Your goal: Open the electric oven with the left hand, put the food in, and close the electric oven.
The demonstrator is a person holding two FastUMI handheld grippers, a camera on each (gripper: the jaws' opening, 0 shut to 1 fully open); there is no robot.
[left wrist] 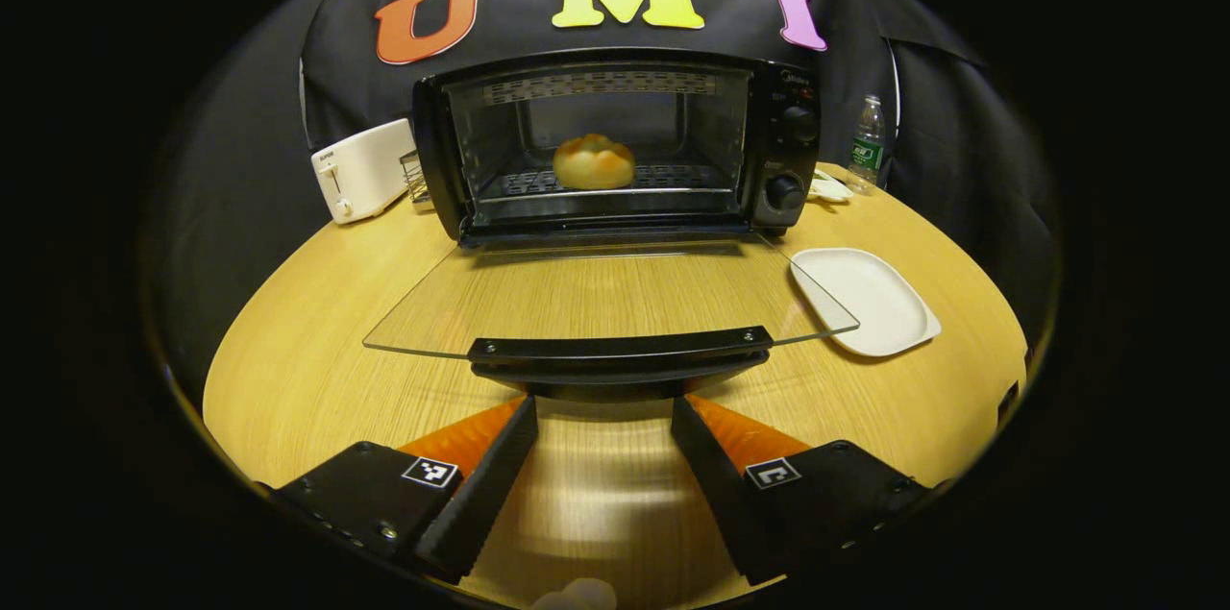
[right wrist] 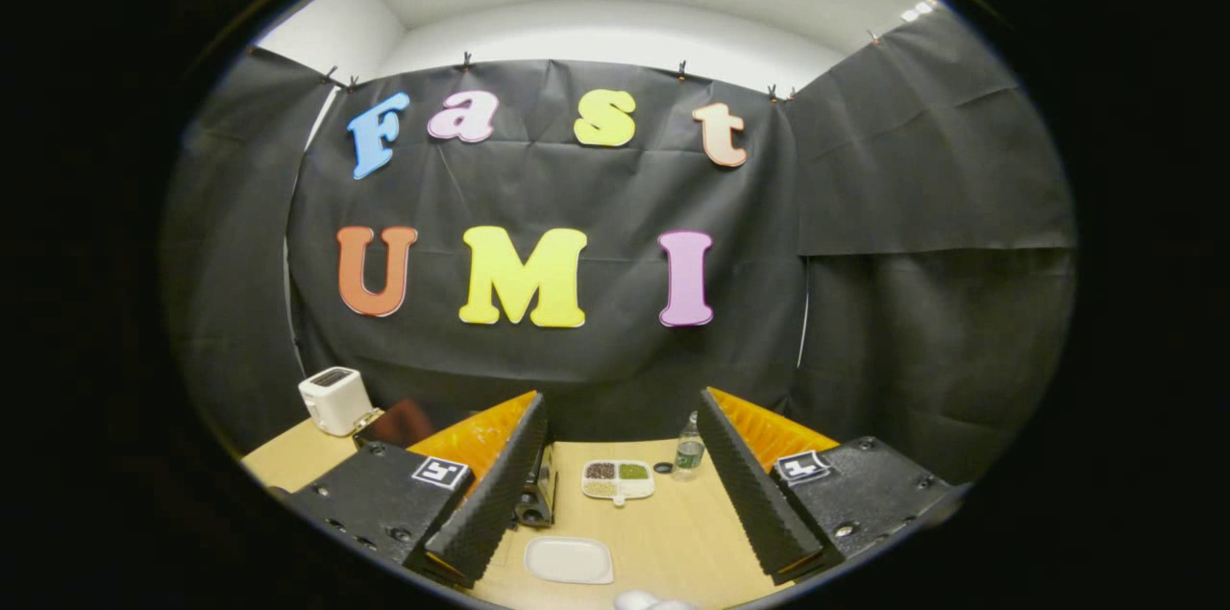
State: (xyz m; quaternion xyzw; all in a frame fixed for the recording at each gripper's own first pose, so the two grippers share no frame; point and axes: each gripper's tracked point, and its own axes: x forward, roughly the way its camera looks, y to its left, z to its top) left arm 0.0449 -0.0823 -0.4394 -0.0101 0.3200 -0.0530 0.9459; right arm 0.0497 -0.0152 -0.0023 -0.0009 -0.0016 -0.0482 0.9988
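The electric oven (left wrist: 615,144) stands ahead of the left gripper (left wrist: 603,418), bread roll (left wrist: 593,161) already inside; jaws spread just behind the door handle (left wrist: 620,353), apparently ready to lift it. The right gripper (right wrist: 623,456) hangs released, holding nothing.

oven mouth (left wrist: 601,149) open, bun (left wrist: 594,161) inside

Black oven (left wrist: 615,144) open, bun (left wrist: 593,161) inside

I see the electric oven (left wrist: 615,144) with its glass door (left wrist: 605,298) folded flat over the desk (left wrist: 288,370), a bread roll (left wrist: 593,161) on the rack. My left gripper (left wrist: 603,423), fingers spread, sits just near of the door handle (left wrist: 620,353), possibly touching. A white plate (left wrist: 865,300) lies right.
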